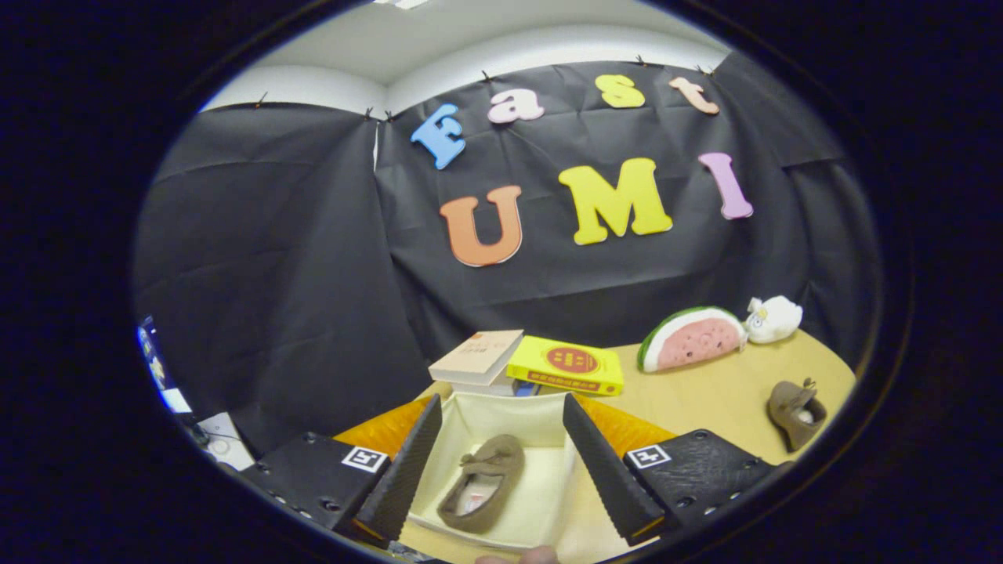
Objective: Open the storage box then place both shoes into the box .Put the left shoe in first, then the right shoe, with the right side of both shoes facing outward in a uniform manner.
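Note:
The storage box stands open below me, cream inside with orange flaps spread to both sides. One brown shoe lies inside it, between my two fingers as seen from above. My gripper hovers over the box, open, with nothing held. The second brown shoe rests on the wooden table well to the right of the box, beyond my right finger.
A tan book and a yellow book lie just behind the box. A watermelon-slice toy and a white plush sit at the back right. A fingertip shows at the box's near edge.

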Tool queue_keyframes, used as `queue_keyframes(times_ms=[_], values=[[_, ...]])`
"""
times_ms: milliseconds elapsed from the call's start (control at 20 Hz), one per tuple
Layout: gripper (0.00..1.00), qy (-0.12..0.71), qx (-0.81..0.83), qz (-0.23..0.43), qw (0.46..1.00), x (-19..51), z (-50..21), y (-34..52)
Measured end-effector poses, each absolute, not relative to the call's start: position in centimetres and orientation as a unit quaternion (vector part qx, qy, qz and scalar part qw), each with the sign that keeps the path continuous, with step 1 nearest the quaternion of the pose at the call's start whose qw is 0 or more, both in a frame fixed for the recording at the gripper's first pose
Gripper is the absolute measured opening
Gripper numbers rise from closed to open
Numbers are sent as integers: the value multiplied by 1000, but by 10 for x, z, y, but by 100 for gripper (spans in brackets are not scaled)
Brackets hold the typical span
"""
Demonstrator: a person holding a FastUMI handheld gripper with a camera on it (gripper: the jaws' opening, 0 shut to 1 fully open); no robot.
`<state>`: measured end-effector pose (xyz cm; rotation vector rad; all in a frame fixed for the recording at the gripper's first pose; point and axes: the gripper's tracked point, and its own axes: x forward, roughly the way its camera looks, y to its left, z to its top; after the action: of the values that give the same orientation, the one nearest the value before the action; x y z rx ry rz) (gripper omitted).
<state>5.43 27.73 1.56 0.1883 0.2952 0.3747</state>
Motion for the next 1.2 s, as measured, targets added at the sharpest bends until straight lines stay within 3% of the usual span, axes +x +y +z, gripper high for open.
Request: queue_keyframes(times_ms=[250,650,1200], values=[[95,105,45,162,980,63,27,155],[96,119,0,97,988,77,6,-29],[96,328,-8,46,944,112,-116,-177]])
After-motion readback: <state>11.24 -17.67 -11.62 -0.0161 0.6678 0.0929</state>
